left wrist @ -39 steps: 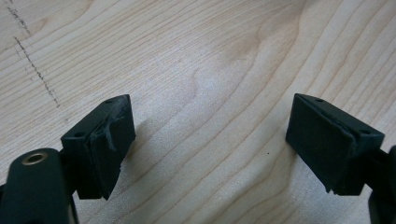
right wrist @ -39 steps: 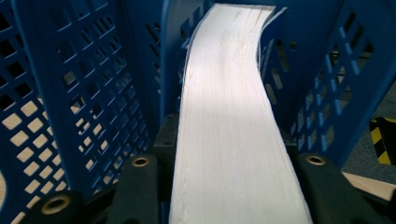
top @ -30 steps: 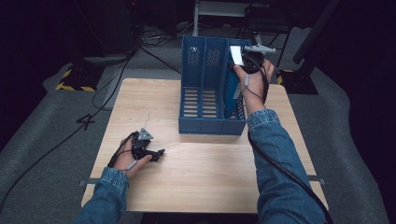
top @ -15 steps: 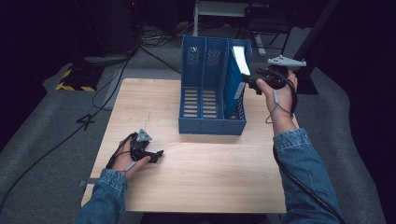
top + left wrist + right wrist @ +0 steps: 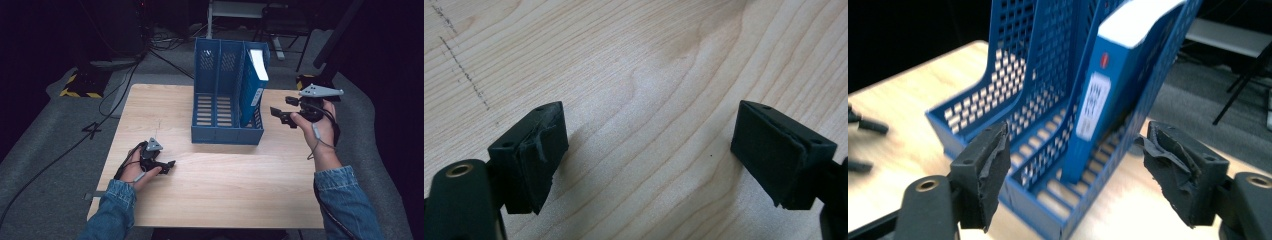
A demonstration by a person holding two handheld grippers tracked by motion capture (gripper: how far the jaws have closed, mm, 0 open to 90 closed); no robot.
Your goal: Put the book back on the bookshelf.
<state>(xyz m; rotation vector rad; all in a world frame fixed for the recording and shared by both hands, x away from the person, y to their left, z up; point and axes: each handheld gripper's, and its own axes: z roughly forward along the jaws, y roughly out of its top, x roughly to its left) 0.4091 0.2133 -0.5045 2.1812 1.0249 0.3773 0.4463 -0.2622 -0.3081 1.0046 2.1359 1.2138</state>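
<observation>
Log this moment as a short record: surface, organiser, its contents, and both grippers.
surface: light wooden table
organiser: blue perforated plastic file rack, upright, three slots
contents: blue box folder with white top in the rightmost slot, leaning; other slots empty
left hand-held gripper: open, resting on the table, nothing between the jaws
right hand-held gripper: open, held beside the rack's right side, clear of the folder

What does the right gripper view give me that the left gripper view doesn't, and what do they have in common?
Right gripper view: the blue file rack with the blue book standing in its end slot, label on the spine, seen between the right hand-held gripper's open jaws. Left gripper view: the left hand-held gripper with its jaws open low over bare wood and a faint dotted pencil line. Shared: the wooden table, and nothing between either pair of jaws.
</observation>
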